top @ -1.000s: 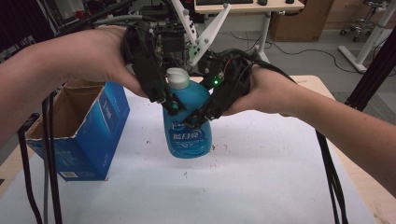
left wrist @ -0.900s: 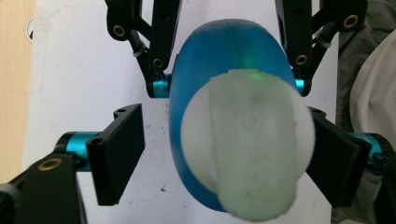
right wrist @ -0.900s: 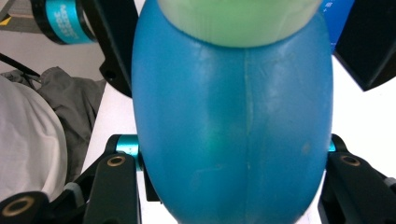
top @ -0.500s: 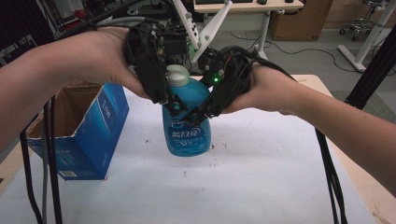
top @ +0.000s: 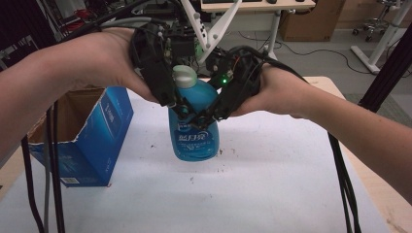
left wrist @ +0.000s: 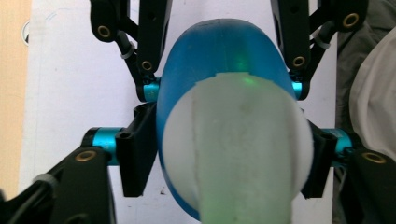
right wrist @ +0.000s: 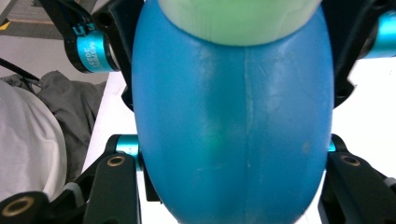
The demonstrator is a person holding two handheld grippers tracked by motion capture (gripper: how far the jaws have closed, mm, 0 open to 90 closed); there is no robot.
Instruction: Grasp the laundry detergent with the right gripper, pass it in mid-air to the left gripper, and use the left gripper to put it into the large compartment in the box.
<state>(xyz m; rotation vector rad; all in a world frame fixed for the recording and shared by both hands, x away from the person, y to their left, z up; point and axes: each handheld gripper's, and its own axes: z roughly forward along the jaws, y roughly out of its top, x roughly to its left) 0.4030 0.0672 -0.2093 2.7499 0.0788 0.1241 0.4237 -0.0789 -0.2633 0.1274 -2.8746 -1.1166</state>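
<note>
We see the blue detergent bottle (top: 194,131) standing upright on the white table (top: 272,194), right of the open blue carton (top: 92,141). The right gripper (top: 206,116) clamps the bottle's shoulder. The left gripper (top: 180,108) has just been closing; its pads now press the bottle below the white cap (top: 185,76).

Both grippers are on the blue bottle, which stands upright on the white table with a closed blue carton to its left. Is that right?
Not quite: the blue carton is open at the top, not closed, as the high view shows. The rest holds: the left gripper and right gripper are both on the blue bottle, upright on the white table, with the carton to its left.
</note>
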